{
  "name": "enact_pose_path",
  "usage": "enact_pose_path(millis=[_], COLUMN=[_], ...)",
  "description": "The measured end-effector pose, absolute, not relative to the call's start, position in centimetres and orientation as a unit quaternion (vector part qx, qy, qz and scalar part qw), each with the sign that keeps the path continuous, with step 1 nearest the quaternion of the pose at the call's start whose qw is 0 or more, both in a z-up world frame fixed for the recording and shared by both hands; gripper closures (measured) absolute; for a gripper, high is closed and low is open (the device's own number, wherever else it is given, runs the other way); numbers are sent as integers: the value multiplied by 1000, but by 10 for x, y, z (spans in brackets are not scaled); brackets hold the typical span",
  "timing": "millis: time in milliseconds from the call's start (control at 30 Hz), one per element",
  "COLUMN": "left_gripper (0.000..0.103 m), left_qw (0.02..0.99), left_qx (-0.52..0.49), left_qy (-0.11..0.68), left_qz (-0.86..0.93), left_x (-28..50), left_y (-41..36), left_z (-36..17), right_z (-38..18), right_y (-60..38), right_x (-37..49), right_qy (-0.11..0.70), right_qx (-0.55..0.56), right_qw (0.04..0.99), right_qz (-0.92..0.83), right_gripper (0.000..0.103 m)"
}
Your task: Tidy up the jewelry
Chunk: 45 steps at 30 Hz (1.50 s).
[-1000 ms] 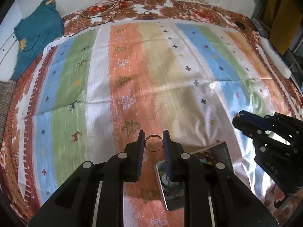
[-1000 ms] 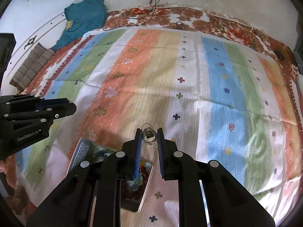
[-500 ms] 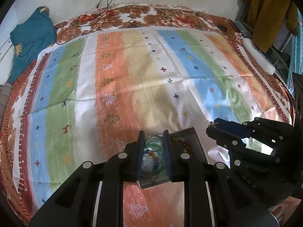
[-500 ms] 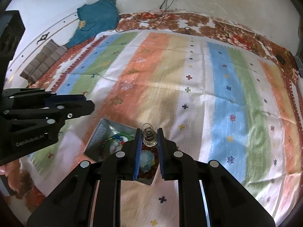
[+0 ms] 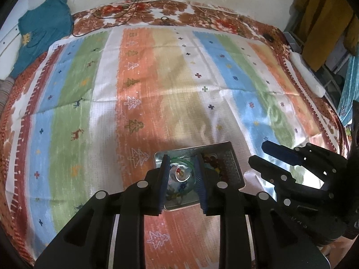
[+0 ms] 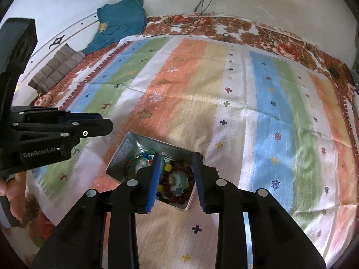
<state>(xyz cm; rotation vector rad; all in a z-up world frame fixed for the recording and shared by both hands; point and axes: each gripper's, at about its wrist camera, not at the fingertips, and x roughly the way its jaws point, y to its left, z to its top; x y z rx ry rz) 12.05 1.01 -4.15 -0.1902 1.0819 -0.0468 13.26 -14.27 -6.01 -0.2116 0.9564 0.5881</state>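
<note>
One metal tin point(image 6: 125, 150) sits on the striped bedspread point(image 6: 246, 103), holding two bead bracelets point(image 6: 179, 179). Left gripper point(image 5: 181, 174) and right gripper point(image 6: 176, 177) both hover over it, jaws apart, empty.

Silvery rectangular metal tin point(image 6: 131, 144); dark red-brown round bead bracelet point(image 6: 179, 198); broad cloth point(image 6: 224, 94) striped orange, blue, green, white; teal garment point(image 6: 121, 22).

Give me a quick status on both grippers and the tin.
Left gripper and right gripper open above the tin. Ring and beads lie inside. Nothing in the way.
</note>
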Motion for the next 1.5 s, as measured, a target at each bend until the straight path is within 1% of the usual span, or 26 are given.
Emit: enact_pose_path(millis=[67, 167, 233, 267, 367, 500, 533, 600, 633, 667, 833, 900, 933, 1000, 1033, 1100, 1233, 1367, 1500], left_gripper=[75, 75, 74, 71, 62, 54, 49, 46, 43, 37, 20, 18, 15, 12, 10, 9, 6, 6, 6], left_qw=[853, 855, 856, 856, 860, 875, 879, 882, 884, 886, 893, 894, 895, 902, 906, 911, 915, 919, 925], left_qx=[-98, -93, -90, -87, -73, -56, -55, -60, -63, -64, -65, -79, -81, -69, -55, -33, -7, 3, -14], left_qy=[512, 510, 509, 508, 504, 480, 474, 467, 463, 460, 445, 441, 438, 427, 419, 411, 404, 393, 380], left_qz=[-28, -24, -22, -21, -17, -5, -5, -5, -5, -5, -6, -16, -18, -10, -5, 5, 20, 22, 23], left_x=[118, 115, 111, 109, 97, 79, 74, 66, 61, 58, 44, 40, 38, 33, 31, 27, 19, 5, -8], left_y=[10, 8, 6, 6, 2, -3, -4, -3, -3, -2, -3, -2, -2, -3, -5, -8, -13, -19, -17], left_z=[-40, -39, -38, -37, -34, -21, -17, -13, -11, -10, -10, -11, -12, -11, -10, -10, -8, -1, 4], right_z=[-59, -59, -57, -56, -53, -45, -43, -40, -38, -36, -28, -24, -22, -18, -17, -15, -14, -9, -8], right_y=[-146, -152, -154, -156, -161, -165, -167, -171, -172, -174, -176, -178, -179, -183, -185, -188, -191, -197, -202], right_x=[132, 129, 128, 126, 121, 111, 109, 105, 104, 101, 87, 81, 78, 75, 73, 68, 64, 56, 47], right_qy=[454, 456, 454, 453, 448, 430, 428, 426, 423, 418, 391, 379, 375, 367, 364, 357, 354, 341, 340], right_qx=[-94, -86, -84, -82, -78, -86, -85, -77, -76, -74, -93, -99, -95, -85, -83, -79, -75, -62, -53], right_qw=[842, 843, 844, 846, 849, 859, 861, 860, 861, 863, 875, 880, 881, 884, 885, 888, 888, 893, 891], right_qz=[276, 272, 271, 270, 268, 262, 263, 271, 272, 273, 270, 271, 273, 277, 278, 279, 285, 287, 295], right_gripper=[67, 65, 59, 56, 52, 45, 45, 42, 41, 38, 30, 27, 25, 21, 20, 17, 17, 17, 17])
